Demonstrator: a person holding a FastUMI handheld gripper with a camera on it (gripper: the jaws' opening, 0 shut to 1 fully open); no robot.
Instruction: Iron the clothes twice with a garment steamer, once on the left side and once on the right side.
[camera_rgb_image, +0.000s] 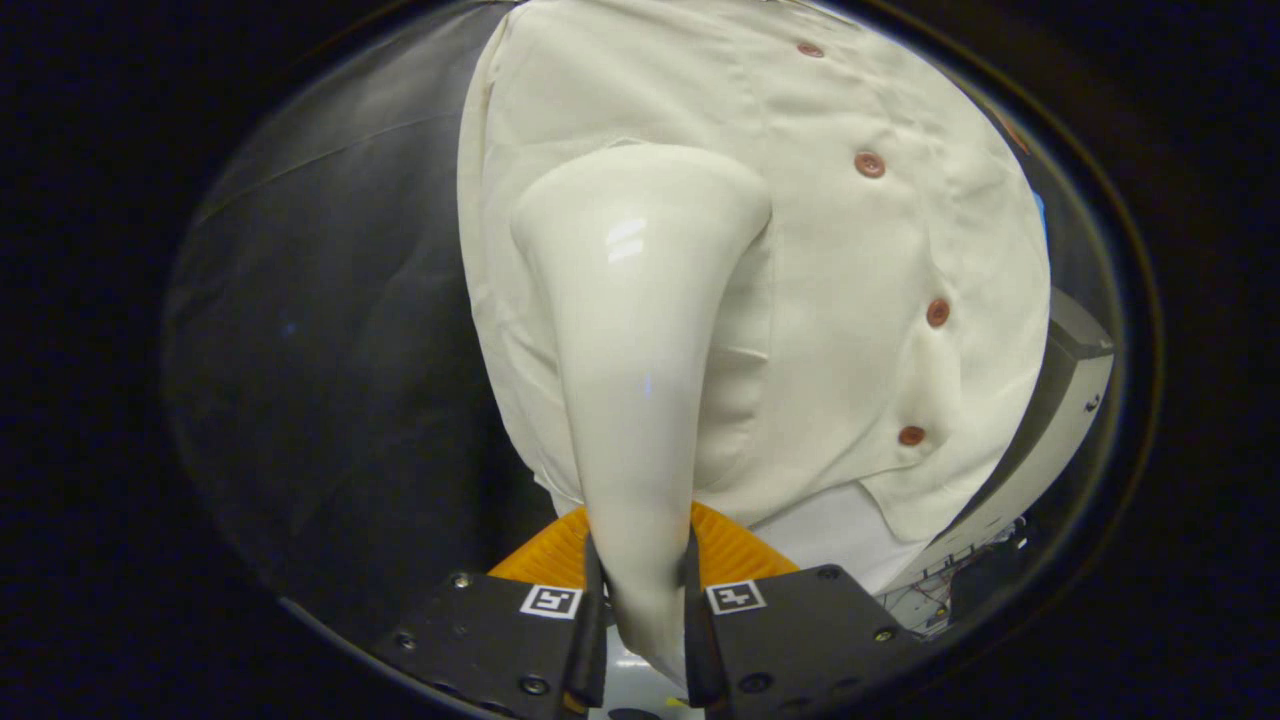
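Hidden: steamer (640, 330) head is covering part of the shirt (860, 300); its face is pointing away.
Gripper (640, 600): fingers are pinching the steamer handle at 6 o'clock.
Shirt: hanging beyond, buttons (938, 312) running toward 3 o'clock.

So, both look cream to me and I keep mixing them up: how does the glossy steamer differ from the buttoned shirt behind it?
The glossy cream plastic garment steamer is smooth and reflective; the cream fabric shirt is matte and creased. The steamer is plain, while the shirt carries reddish-brown buttons. The gripper is shut on the steamer's handle; the shirt hangs beyond its flared head. Both share a cream colour.
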